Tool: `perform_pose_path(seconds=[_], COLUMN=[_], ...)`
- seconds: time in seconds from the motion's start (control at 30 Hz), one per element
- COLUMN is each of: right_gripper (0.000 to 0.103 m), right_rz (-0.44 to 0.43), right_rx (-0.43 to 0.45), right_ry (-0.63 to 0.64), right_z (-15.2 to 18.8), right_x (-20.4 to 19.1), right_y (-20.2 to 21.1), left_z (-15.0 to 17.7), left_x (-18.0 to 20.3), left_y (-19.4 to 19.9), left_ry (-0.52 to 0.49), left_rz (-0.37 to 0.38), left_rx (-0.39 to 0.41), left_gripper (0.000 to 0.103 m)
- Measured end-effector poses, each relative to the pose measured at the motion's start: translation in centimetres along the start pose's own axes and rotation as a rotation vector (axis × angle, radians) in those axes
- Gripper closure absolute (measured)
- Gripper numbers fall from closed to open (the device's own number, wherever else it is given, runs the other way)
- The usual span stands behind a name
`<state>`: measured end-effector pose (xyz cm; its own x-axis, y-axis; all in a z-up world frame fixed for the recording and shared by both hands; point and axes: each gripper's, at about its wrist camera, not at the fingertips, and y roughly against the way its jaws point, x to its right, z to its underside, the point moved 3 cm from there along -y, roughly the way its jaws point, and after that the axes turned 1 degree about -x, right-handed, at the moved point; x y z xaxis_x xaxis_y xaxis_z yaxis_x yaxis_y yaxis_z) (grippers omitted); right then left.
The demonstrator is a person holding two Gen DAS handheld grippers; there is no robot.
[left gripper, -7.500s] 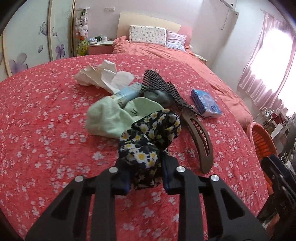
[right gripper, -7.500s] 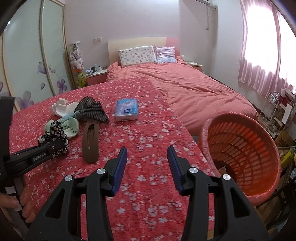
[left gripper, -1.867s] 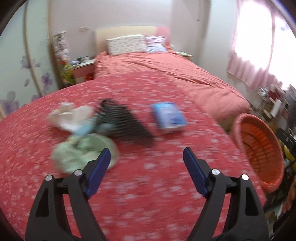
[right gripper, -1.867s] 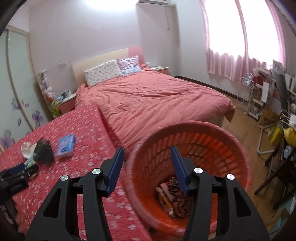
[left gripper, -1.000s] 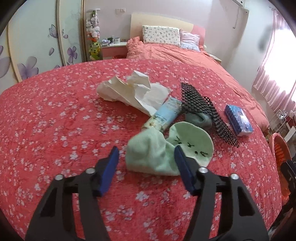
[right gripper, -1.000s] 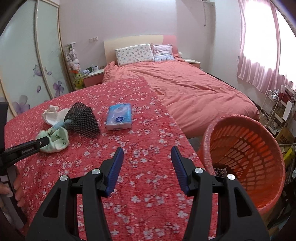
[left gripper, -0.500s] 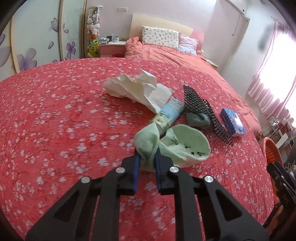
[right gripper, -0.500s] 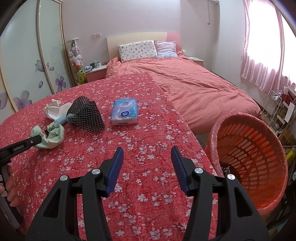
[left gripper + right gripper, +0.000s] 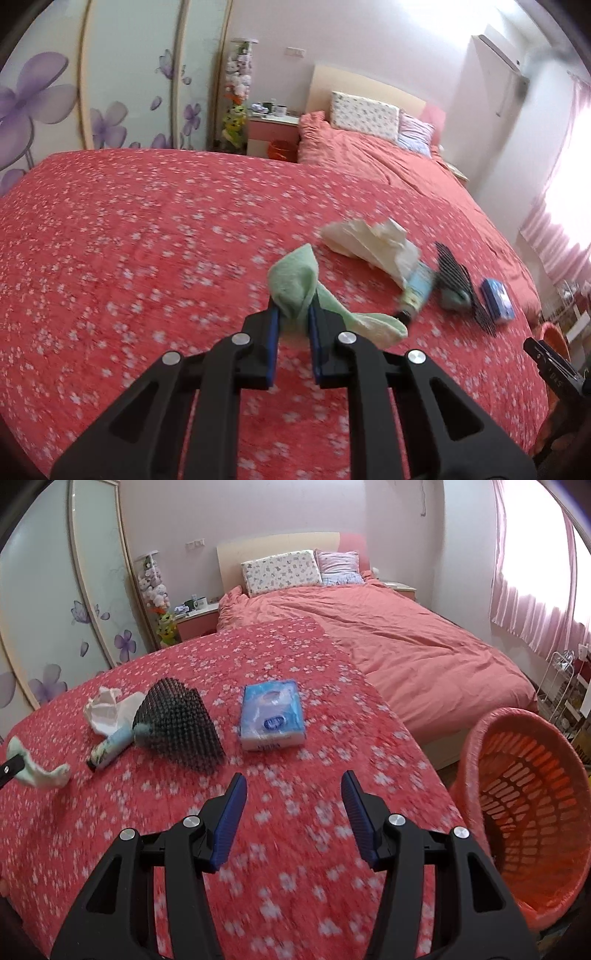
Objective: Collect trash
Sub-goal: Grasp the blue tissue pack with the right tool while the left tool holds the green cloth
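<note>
Floral bedspread — tissue pack, tube, paper

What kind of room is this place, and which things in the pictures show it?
Most likely a home bedroom. A made bed with two pillows stands against the far wall, a nightstand sits beside it, and a wardrobe with flower-patterned sliding doors lines the left side.

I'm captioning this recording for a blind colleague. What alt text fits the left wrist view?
The left gripper is shut on a pale green sock, lifted over a red floral bedspread. Beyond lie crumpled white tissue, a light blue tube, black mesh netting and a blue tissue pack.
</note>
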<state>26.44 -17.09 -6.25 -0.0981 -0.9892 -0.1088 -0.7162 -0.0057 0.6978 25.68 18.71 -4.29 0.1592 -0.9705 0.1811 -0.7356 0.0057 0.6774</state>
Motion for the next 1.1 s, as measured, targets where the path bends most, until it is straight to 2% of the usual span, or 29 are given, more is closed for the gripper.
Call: perform_pose_path(seconds=[0.33, 0.4, 0.6, 0.83, 0.9, 0.93, 0.97, 1.1], right_gripper=[0.049, 0.044, 0.042, 0.038, 0.039, 0.047, 0.049, 0.050], right_rz=[-0.012, 0.000, 0.043, 0.056, 0.051, 0.052, 0.057, 0.042], right_rx=[-0.057, -0.068, -0.096, -0.136, -0.137, -0.136, -0.133, -0.130], right_ry=[-0.015, -0.008, 0.010, 0.011, 0.028, 0.033, 0.042, 0.045], right_z=[-3.1, -3.5, -4.0, -4.0, -4.0, -4.0, -4.0, -3.7], right_x=[-1.5, -1.8, -2.0, -1.8, -2.1, -2.2, -2.2, -2.0], right_y=[-4.4, -5.2, -6.5, -7.3, -7.3, -7.3, -7.2, -6.7], left_z=[-0.6, -0.7, -1.1, -1.3, -1.3, -1.3, -1.2, -1.3], left_x=[-0.4, -0.3, 0.3, 0.8, 0.8, 0.9, 0.9, 1.3], left_y=[-1.7, -2.0, -2.6, -3.3, -3.4, -3.4, -3.4, -3.0], left_ry=[-0.007, -0.011, -0.024, -0.033, -0.034, -0.033, -0.033, -0.033], left_rz=[0.007, 0.012, 0.022, 0.026, 0.027, 0.029, 0.031, 0.042], left_rx=[-0.018, -0.019, -0.018, -0.025, -0.027, -0.029, -0.029, -0.026], left_gripper=[0.088, 0.088, 0.088, 0.088, 0.088, 0.088, 0.088, 0.088])
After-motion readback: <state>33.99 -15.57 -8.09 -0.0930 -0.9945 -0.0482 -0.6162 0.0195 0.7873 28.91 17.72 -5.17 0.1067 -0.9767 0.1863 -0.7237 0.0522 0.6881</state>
